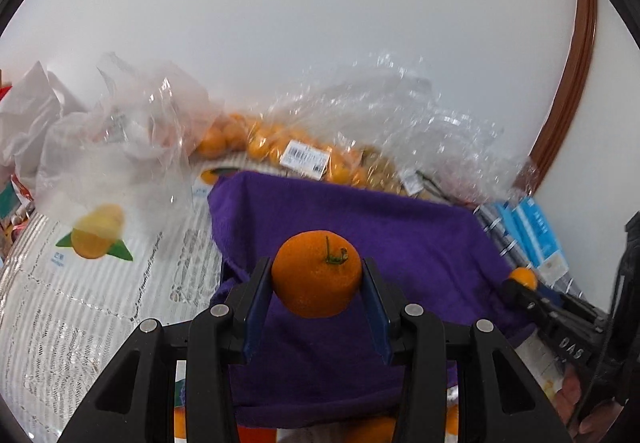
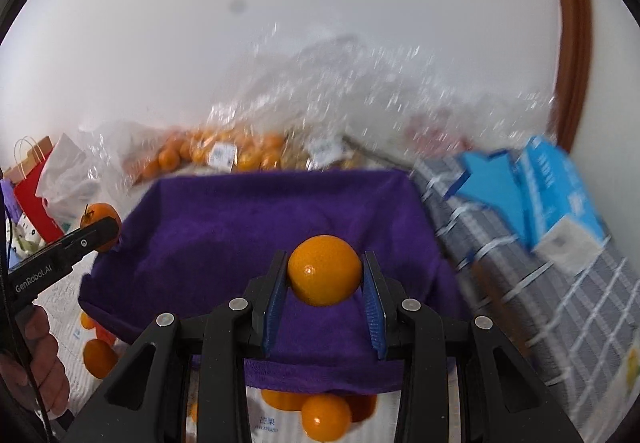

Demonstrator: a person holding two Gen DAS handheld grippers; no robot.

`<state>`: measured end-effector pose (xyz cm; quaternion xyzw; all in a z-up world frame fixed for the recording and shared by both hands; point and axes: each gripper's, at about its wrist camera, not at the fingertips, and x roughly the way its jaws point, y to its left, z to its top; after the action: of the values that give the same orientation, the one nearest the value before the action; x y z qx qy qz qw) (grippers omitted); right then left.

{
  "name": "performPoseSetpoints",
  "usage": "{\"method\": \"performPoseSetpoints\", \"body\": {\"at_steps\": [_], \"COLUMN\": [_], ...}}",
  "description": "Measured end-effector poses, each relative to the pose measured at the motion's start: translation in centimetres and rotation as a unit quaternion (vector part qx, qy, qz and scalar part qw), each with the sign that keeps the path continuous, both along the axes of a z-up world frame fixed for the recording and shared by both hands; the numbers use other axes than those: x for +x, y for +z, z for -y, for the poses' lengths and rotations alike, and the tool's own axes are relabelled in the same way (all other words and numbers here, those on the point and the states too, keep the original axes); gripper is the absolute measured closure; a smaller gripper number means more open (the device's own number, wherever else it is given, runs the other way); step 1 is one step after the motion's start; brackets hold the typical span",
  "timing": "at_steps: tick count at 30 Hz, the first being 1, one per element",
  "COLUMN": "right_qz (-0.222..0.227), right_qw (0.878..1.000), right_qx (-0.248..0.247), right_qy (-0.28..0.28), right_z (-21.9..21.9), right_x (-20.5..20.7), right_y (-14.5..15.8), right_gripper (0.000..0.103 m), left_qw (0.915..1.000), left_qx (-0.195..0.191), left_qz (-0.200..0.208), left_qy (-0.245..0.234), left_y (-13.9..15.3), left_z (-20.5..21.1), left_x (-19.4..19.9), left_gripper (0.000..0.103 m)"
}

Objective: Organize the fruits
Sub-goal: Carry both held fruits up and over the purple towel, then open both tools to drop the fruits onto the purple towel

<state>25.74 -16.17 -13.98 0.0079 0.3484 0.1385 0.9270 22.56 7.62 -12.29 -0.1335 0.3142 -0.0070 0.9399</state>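
Oranges fill both our grippers: the left gripper clamps a stemmed orange, the right gripper a smooth orange, both held level above the purple cloth. Loose oranges lie below.

Two black two-finger grippers, the left gripper and the right gripper, each clamp one fruit: one stemmed orange tangerine and one smooth round orange. One purple terry cloth lies below. At least four loose orange fruits sit at its near edge. One clear plastic bag of tangerines (too many to count) sits behind it. Two blue cardboard cartons lie to the right.
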Motion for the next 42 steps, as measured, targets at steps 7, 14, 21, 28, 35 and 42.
{"method": "performPoseSetpoints", "body": {"at_steps": [7,14,21,28,35,42], "right_qz": [-0.021,-0.05,-0.058,-0.059,-0.062,-0.025], "right_qw": [1.0,0.999,0.998,0.998,0.998,1.0], "right_qx": [-0.009,-0.004,-0.014,-0.014,-0.005,0.002], "right_qy": [-0.007,-0.02,-0.014,-0.018,-0.018,-0.018], "right_z": [0.2,1.2,0.7,0.9,1.4,1.3], "right_x": [0.9,1.9,2.0,2.0,2.0,0.8], "right_y": [-1.8,-3.4,-4.0,-4.1,-4.0,-2.7], "right_gripper": [0.067,0.067,0.067,0.067,0.065,0.044], "left_qw": [0.9995,0.9987,0.9975,0.9966,0.997,0.9985], "left_qx": [0.006,0.019,0.038,0.05,0.04,0.027], "left_qz": [-0.029,-0.047,-0.058,-0.062,-0.064,-0.034], "left_qy": [-0.012,-0.01,-0.012,-0.02,-0.021,-0.032], "left_y": [-1.4,-2.4,-3.1,-3.3,-3.5,-2.5], "left_z": [0.7,1.1,1.5,2.1,1.9,1.9], "left_x": [0.8,1.3,1.7,1.8,2.1,1.4], "left_gripper": [0.062,0.062,0.062,0.062,0.061,0.046]}}
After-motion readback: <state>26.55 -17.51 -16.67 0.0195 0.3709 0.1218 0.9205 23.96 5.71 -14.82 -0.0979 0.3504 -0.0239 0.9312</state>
